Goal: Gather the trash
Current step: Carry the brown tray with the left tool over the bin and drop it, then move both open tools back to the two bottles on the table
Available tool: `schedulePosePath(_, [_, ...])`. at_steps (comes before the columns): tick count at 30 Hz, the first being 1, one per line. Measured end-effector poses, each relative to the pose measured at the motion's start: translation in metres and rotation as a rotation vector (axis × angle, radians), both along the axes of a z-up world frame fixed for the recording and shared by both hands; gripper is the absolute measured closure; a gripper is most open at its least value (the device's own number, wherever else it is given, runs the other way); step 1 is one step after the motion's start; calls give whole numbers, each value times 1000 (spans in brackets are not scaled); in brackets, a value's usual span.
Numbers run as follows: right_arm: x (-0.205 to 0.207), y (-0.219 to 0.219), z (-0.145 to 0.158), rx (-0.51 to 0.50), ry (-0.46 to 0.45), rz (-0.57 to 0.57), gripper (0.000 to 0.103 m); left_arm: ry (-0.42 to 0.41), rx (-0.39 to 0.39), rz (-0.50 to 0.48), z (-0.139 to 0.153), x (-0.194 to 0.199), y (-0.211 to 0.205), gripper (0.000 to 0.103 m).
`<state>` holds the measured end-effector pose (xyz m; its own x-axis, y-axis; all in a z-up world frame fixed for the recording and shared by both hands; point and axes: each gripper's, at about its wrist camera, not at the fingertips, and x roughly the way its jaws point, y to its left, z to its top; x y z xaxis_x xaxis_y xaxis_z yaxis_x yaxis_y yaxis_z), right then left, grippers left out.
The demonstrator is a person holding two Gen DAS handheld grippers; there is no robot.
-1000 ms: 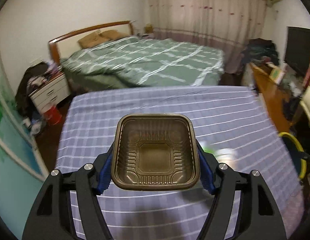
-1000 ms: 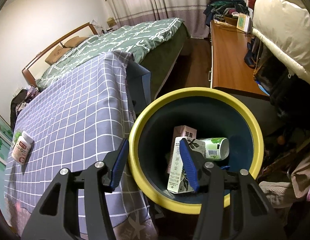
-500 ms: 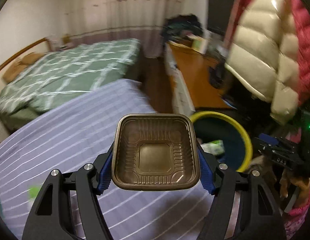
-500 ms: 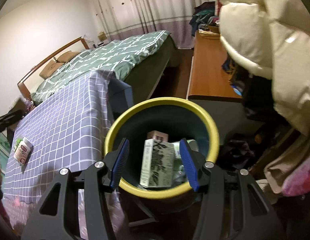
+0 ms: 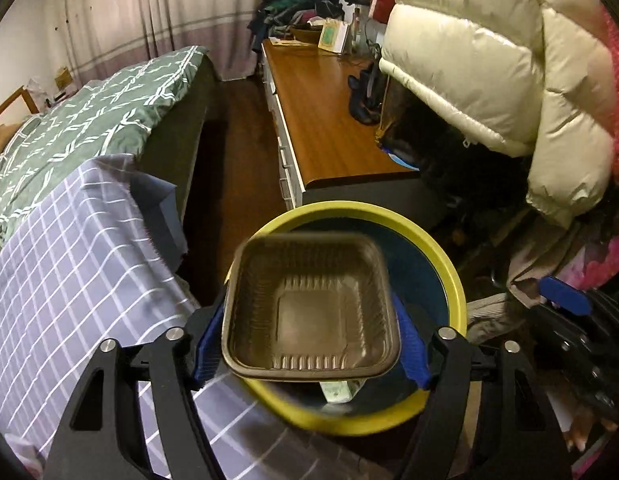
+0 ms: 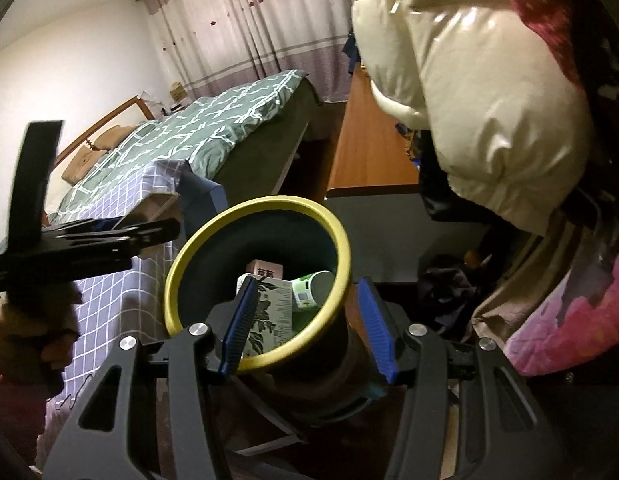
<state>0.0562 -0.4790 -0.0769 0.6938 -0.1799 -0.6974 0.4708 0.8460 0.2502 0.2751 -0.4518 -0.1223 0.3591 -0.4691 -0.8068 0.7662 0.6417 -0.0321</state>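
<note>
Bed [image 5: 89, 112] with green checked cover fills far left; wooden sideboard [image 5: 325, 120] runs along the right, a cream puffer jacket [image 5: 489, 80] hanging over its near end. Table under purple checked cloth [image 5: 69, 300] sits near left.

Yellow-rimmed bin [image 5: 449, 268] stands off the table's right corner, between table and sideboard, likely so trash can be carried straight off the cloth and dropped in. In the right wrist view the bin [image 6: 213, 236] already holds a patterned carton [image 6: 273, 312], a small box [image 6: 265, 270] and a white-green cup [image 6: 309, 292].

Brown plastic tray [image 5: 309, 312]: directly above the bin's mouth, blurred, between the blue pads of the left gripper [image 5: 309, 344]. The jaws have just been opening; a gap shows on the right pad side, so the pads look to have let go. Judgement: release step, tray about to fall into the bin.

Right gripper [image 6: 309, 328]: jaws partly apart, nothing between them; bin rim only behind. Its placing suggests it is idle, waiting clear to the right.
</note>
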Motion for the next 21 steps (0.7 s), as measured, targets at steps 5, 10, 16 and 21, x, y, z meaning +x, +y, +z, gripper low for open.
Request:
schedulePosePath(5, [1,3,-1,4,2,4,53,-42,-40,23,12,0,9,8])
schedulePosePath(10, [13,17,-1,9,2,40,53,-107,-160,85,58,-7,84,7])
schedulePosePath(16, [45,58,3,-1,7,147,53,-135,-264,248,85,-9,217,5])
schedulePosePath(21, [77,107,8,-9,5,254,53,-219,-263,460,90,-13,336,5])
